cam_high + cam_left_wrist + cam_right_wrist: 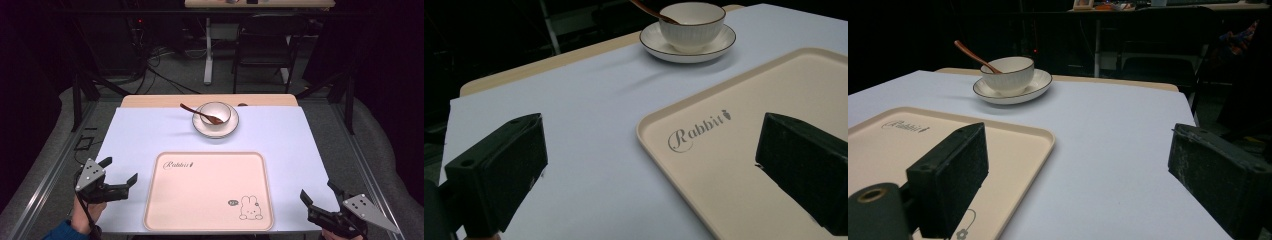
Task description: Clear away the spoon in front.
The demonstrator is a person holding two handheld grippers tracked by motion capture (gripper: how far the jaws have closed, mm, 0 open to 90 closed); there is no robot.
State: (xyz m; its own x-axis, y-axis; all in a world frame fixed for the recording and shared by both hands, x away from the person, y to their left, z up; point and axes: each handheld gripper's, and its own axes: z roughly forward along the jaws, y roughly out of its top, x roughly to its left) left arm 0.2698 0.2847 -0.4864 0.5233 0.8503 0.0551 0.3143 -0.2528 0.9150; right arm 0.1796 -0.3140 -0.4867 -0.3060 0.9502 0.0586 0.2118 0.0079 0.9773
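1. A person holds the left gripper [121, 172] just off the near left edge of the tray [210, 220], jaws spread wide and gripping nothing; in the left gripper view one jaw hangs over the lilac table cover [589, 150] and the other over the tray's left part, by the "Rabbit" lettering [698, 131].
2. The right gripper [320, 192] hovers near the table's near right corner, beside the tray's right edge, its jaws likewise wide apart and empty.
3. The cream tray lies flat at the middle of the near edge, a rabbit drawing [248, 208] in its near right corner.
4. A white bowl [215, 113] sits on a white saucer [200, 129] at the middle of the far edge, well apart from both grippers.
5. A brown spoon [200, 114] rests in the bowl, its handle leaning out over the rim toward the far left.
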